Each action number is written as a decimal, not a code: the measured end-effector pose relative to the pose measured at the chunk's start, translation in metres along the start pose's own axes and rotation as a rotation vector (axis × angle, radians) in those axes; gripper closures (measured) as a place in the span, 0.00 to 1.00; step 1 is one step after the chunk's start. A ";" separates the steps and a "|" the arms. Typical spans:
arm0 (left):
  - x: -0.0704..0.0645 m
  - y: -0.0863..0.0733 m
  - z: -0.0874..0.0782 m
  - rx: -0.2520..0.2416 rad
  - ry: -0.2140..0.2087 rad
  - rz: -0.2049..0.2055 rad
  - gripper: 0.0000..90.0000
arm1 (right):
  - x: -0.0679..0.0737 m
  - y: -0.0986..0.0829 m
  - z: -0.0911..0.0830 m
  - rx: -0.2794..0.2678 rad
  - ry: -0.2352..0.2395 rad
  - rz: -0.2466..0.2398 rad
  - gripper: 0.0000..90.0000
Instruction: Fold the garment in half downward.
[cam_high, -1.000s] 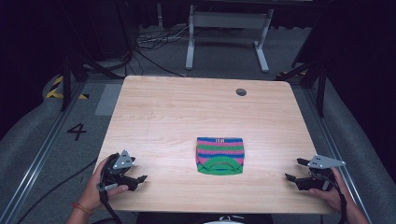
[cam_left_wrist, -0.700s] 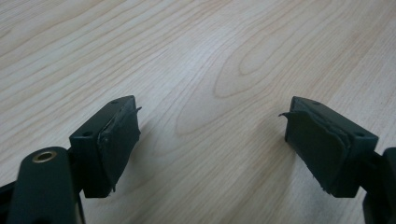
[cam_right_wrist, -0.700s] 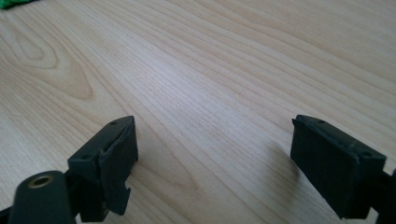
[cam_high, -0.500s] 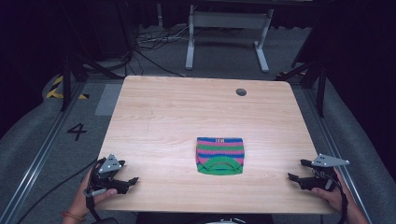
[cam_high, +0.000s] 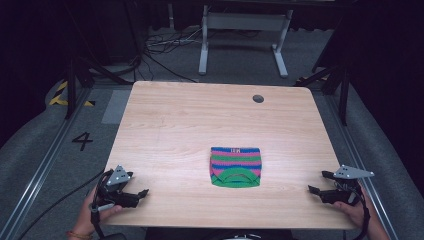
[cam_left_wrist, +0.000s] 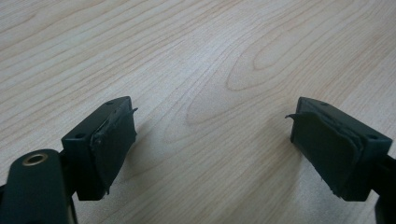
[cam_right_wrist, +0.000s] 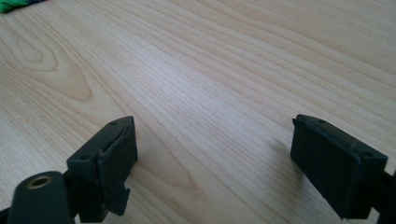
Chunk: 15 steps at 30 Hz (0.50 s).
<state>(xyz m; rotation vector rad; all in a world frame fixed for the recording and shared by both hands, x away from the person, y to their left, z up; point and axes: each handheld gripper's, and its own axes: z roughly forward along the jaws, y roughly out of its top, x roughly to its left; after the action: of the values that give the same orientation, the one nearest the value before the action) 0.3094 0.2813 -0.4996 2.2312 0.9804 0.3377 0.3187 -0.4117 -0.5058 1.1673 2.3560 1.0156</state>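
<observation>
- Setting: dark room with grey floor around a pale wooden table (cam_high: 200, 130); wood grain runs across both gripper views.
- Left gripper (cam_left_wrist: 212, 140): jaws spread wide, nothing between them, bare wood in the gap. The black pads (cam_left_wrist: 114, 140) look worn, with frayed edges. In the high view it sits at the lower left of the frame (cam_high: 137, 196), just over the table's near left corner, held by a hand (cam_high: 92, 215) that comes in from the bottom edge; a grey three-cornered plate tops it.
- Right gripper (cam_right_wrist: 212, 144): jaws likewise released and empty, low over the wood. In the high view it sits at the lower right of the frame (cam_high: 317, 182), near the table's right edge, held by the other hand (cam_high: 357, 212), jaws pointing toward frame centre.
- Striped knit cloth (cam_high: 235, 167): folded flat, bands of blue, pink and green, with a green arc at its near edge. It lies on the table right of centre in the lower half of the frame, between the two grippers, well apart from both, nearer the right one. A green scrap of it shows at the upper left corner of the right gripper view (cam_right_wrist: 14, 4).
- Round dark grommet (cam_high: 258, 98): set in the tabletop, upper right of the frame.
- White metal stand (cam_high: 240, 30): on the floor beyond the table's far edge, top centre, with loose cables (cam_high: 160, 47) to its left.
- Numeral 4 (cam_high: 82, 141): painted on the floor, left of the table.
</observation>
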 end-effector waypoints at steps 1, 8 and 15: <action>0.000 0.000 0.000 -0.001 0.001 0.003 0.16 | 0.000 0.000 0.000 -0.001 -0.001 0.001 0.17; 0.000 0.000 0.000 0.001 0.002 -0.002 0.16 | 0.000 0.000 0.000 0.000 -0.001 0.000 0.17; 0.000 0.000 0.000 0.001 0.002 -0.002 0.16 | 0.000 0.000 0.000 0.000 0.000 0.000 0.17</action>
<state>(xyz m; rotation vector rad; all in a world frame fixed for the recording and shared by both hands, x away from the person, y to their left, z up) 0.3094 0.2812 -0.4996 2.2307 0.9844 0.3384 0.3187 -0.4117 -0.5058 1.1678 2.3556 1.0154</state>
